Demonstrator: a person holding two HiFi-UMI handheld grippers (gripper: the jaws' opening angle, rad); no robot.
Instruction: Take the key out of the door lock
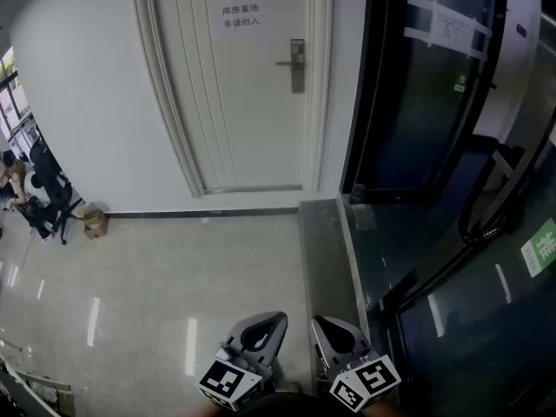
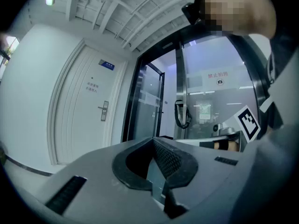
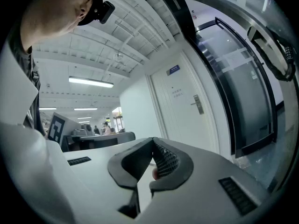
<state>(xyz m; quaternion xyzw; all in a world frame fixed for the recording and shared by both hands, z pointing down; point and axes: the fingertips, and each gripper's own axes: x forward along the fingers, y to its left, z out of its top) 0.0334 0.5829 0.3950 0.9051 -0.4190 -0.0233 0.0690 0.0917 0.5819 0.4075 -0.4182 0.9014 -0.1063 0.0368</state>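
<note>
A white door [image 1: 252, 85] stands shut ahead, across the floor, with a paper sign [image 1: 240, 16] on it. Its metal lock plate and lever handle [image 1: 296, 64] sit at the door's right side, also seen as the lock plate [image 2: 104, 110] in the left gripper view and the lock plate [image 3: 198, 104] in the right gripper view. A key is too small to make out. My left gripper [image 1: 261, 330] and right gripper [image 1: 335, 334] are held low and side by side, far from the door. The left gripper [image 2: 153, 139] and right gripper [image 3: 153, 140] each have jaw tips touching, with nothing held.
Dark glass doors [image 1: 434, 85] fill the right side, with a looped lock on their handle [image 2: 183, 115]. A grey ledge [image 1: 323, 250] runs along their foot. At far left a seated person [image 1: 35, 189] and a cardboard box [image 1: 95, 223] stand by the wall.
</note>
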